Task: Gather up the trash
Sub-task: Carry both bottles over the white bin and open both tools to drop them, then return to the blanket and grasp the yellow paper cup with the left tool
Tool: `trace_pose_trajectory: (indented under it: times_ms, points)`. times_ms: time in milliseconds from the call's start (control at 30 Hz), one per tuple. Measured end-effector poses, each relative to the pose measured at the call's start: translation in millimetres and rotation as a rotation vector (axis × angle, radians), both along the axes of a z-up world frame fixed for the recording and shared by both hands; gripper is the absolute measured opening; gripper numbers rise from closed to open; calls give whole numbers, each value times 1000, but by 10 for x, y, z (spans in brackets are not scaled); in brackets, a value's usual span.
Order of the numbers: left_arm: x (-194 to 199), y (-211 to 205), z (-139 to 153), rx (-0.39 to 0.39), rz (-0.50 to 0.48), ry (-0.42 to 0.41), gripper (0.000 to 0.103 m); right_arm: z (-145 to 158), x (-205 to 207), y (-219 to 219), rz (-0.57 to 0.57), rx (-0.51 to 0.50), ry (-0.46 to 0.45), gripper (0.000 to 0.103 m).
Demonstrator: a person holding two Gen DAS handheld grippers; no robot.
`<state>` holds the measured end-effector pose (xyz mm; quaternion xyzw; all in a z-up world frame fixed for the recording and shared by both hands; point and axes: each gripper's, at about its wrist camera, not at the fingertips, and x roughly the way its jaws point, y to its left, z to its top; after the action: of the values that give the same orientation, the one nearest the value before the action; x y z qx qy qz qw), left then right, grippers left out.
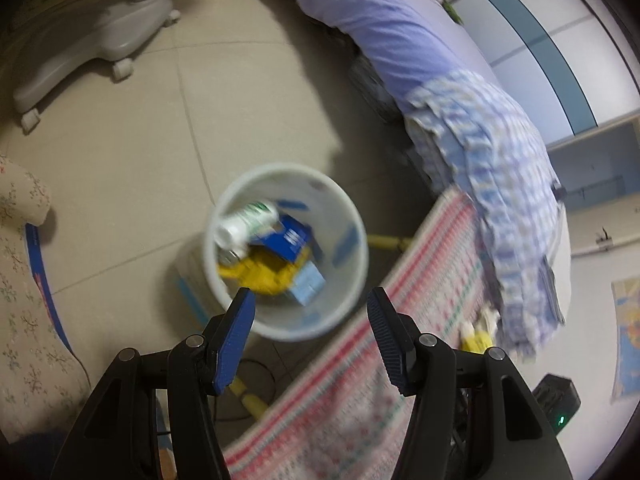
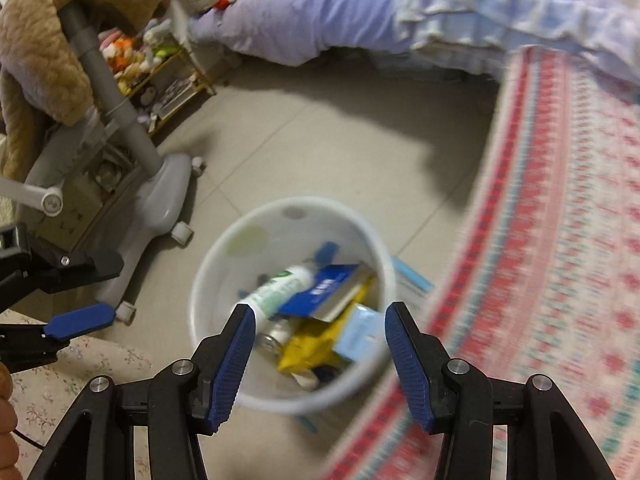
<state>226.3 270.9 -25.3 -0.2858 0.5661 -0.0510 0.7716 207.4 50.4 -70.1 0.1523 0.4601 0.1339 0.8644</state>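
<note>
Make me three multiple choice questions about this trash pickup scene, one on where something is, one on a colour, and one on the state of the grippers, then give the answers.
1. Where is the white bottle with the green label?
A. on the bed
B. inside the white bin
C. on the patterned rug

2. What colour is the crumpled wrapper in the bin?
A. yellow
B. red
C. black

3. What state are the left gripper and right gripper in?
A. both shut on trash
B. one holds a can
C. both open and empty

Answers: 1 B, it lies among the trash within the bin's rim. 2 A, both views show it yellow. 3 C, each pair of fingers stands apart with nothing between.
</note>
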Motion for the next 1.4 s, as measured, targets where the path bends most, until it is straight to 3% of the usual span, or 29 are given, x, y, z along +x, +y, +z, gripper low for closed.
trace_pose_trajectory:
  times_ms: [233,467,600,800,967,1067,1167,1400]
  points:
    - [-424,-542,261,1,-84,-4,61,322,-338,-734,-79,3,13,59]
    - [-811,-1209,332,93,-157,-49,62,728,-768,-1642,-192,27,-29,60]
    - [-946,-1846,334,122,-333,-94,62,776,-1005,-2142,-279,65,-25,60]
    - [-1148,-2929,318,313,-623,-250,62,793,-1188,-2751,-403,74,16,61]
    - [-1054,-3607,142,435,-778,-313,62,792,-1340,-3216,-478,29,30,61]
    - [-894,-3926,-42,469,-850,-284,62,727,-1403,-3441,-510,25,52,61]
    - [-726,-4081,-181,487,-871,-263,62,632,-1435,-3632,-551,11,87,61]
    - [-477,-4367,-375,629,-918,-310,61,469,-1440,-3905,-603,33,159,61]
